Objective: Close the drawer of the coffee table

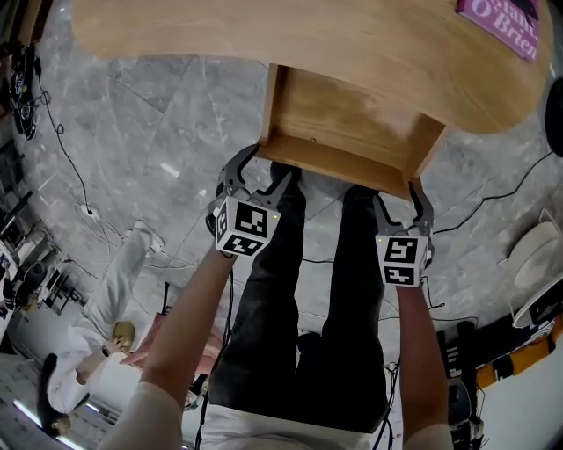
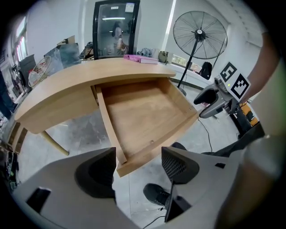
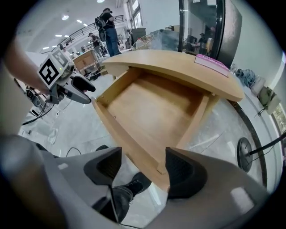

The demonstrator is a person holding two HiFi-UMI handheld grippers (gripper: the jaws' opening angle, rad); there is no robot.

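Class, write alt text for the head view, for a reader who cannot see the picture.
Seen from above, an empty drawer stands pulled out of a wooden coffee table, and the left gripper and right gripper, both open, are held close to its front corners. The person's dark-trousered legs stand on grey floor; a pink book lies on the tabletop.
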